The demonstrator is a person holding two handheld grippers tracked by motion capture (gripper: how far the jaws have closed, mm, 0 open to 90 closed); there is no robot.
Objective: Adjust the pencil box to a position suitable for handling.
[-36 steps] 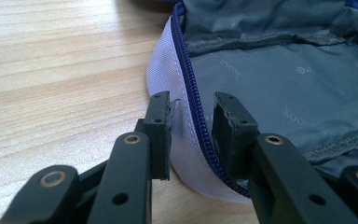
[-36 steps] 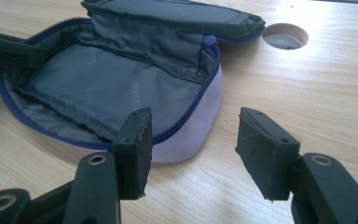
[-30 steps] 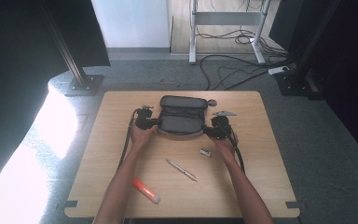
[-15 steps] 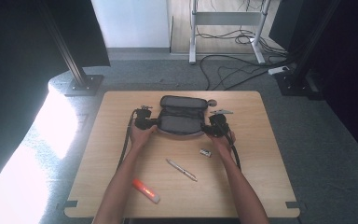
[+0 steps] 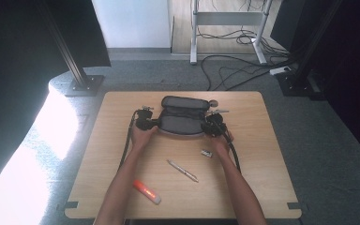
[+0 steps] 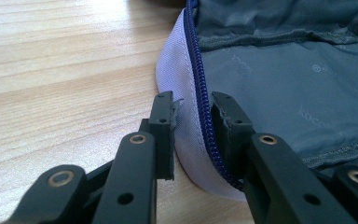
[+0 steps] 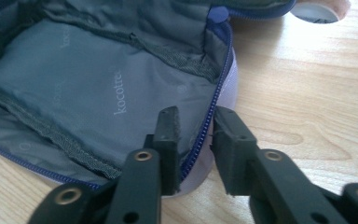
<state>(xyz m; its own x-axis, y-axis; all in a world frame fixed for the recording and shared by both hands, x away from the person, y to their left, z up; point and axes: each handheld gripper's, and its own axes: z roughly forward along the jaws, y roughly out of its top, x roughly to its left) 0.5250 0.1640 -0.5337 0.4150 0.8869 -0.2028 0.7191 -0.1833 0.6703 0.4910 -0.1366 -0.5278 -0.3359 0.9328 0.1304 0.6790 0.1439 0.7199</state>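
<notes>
An open pouch [image 5: 183, 118] lies on the bench [image 5: 272, 154], toward its far edge and about midway across. The left gripper [image 5: 146, 123] sits at the pouch's left end, its jaws straddling the zipped rim [image 6: 196, 100] there. The right gripper [image 5: 212, 126] sits at the right end, its jaws either side of the rim too. Nearer the person, a small clip [image 5: 207, 153] lies just beside the right hand [image 5: 219, 143]. A pen [image 5: 182, 170] lies at the middle of the bench, and a marker [image 5: 146, 191] lies near the front edge, left of the pen.
</notes>
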